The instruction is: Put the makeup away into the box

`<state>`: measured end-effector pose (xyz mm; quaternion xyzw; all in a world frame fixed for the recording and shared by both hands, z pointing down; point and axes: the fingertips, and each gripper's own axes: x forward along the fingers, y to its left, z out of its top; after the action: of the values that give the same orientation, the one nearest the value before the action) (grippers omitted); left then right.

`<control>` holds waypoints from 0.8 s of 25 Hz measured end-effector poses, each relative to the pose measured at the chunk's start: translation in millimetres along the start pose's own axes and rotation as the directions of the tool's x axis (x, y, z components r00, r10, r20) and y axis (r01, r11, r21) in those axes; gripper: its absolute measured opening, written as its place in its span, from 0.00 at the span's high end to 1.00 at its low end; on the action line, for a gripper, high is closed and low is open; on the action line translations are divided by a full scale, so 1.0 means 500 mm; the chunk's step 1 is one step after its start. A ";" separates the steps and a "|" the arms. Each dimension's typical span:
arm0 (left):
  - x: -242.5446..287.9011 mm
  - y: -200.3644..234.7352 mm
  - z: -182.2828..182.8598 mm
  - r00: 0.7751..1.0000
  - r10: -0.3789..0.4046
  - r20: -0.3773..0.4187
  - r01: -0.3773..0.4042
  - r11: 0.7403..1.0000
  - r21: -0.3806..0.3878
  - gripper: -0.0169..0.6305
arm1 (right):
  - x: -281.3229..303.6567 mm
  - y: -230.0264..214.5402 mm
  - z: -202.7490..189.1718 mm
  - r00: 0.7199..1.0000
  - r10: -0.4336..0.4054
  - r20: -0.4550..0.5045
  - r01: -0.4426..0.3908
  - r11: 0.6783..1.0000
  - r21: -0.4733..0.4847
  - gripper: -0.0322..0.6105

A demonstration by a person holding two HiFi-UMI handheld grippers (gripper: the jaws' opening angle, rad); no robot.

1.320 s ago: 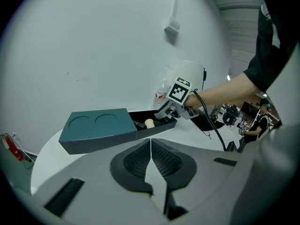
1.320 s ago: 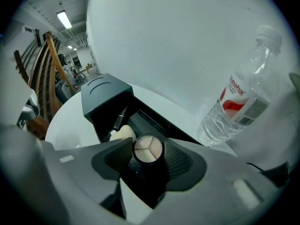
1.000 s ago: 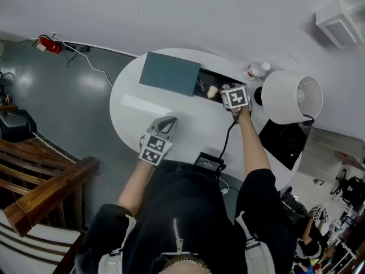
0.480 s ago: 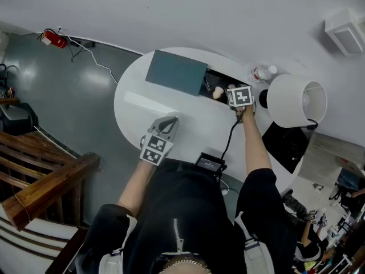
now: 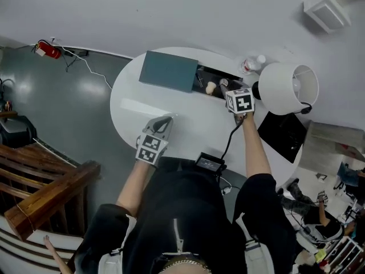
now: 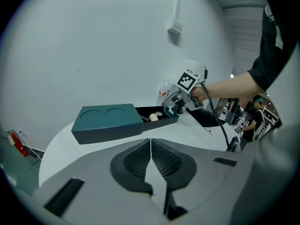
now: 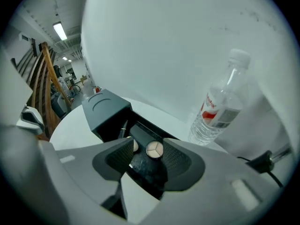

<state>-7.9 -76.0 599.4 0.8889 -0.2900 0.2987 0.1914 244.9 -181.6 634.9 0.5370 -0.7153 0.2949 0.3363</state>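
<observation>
Looking along my right gripper [image 7: 150, 164], I see its fingers wide apart, just eased in a touch, gripping nothing. Between them and below, a round compact [image 7: 154, 149] lies in the open black tray [image 7: 137, 131] of the teal box [image 5: 169, 71], beside a beige sponge [image 5: 211, 87]. My left gripper [image 6: 150, 144] holds its fingers pressed together, empty, over the near left of the white table [image 5: 188, 124]. A water bottle [image 7: 220, 107] stands right of the box.
</observation>
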 end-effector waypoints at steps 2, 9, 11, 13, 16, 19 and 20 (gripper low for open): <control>-0.005 0.001 0.004 1.000 -0.002 0.007 0.002 1.000 0.011 0.95 | -0.038 0.013 0.005 0.998 0.007 0.056 -0.007 1.000 0.004 0.73; -0.015 -0.014 0.033 0.998 -0.024 0.050 0.021 0.998 0.057 0.95 | -0.176 0.080 0.012 0.969 0.019 0.246 -0.006 0.999 -0.053 0.94; -0.018 -0.024 0.043 0.997 -0.033 0.063 0.029 0.997 0.073 0.95 | -0.207 0.098 0.004 0.963 0.022 0.269 -0.005 0.998 -0.064 0.94; -0.026 -0.038 0.044 0.997 -0.043 0.068 0.038 0.996 0.082 0.95 | -0.237 0.125 -0.017 0.960 0.032 0.278 -0.014 0.998 -0.067 0.94; -0.036 -0.051 0.056 0.995 -0.055 0.081 0.047 0.993 0.104 0.95 | -0.276 0.148 -0.038 0.956 0.016 0.293 0.004 0.998 -0.066 0.94; -0.044 -0.058 0.063 0.994 -0.061 0.095 0.050 0.991 0.123 0.95 | -0.304 0.161 -0.055 0.948 0.000 0.317 0.022 0.998 -0.065 0.94; -0.048 -0.061 0.061 0.993 -0.064 0.096 0.051 0.991 0.125 0.95 | -0.311 0.167 -0.064 0.948 -0.004 0.318 0.027 0.997 -0.069 0.94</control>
<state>8.6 -58.7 556.3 0.9207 -0.2546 0.2655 0.1305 200.2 -47.2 525.2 0.5706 -0.7660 0.1759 0.2383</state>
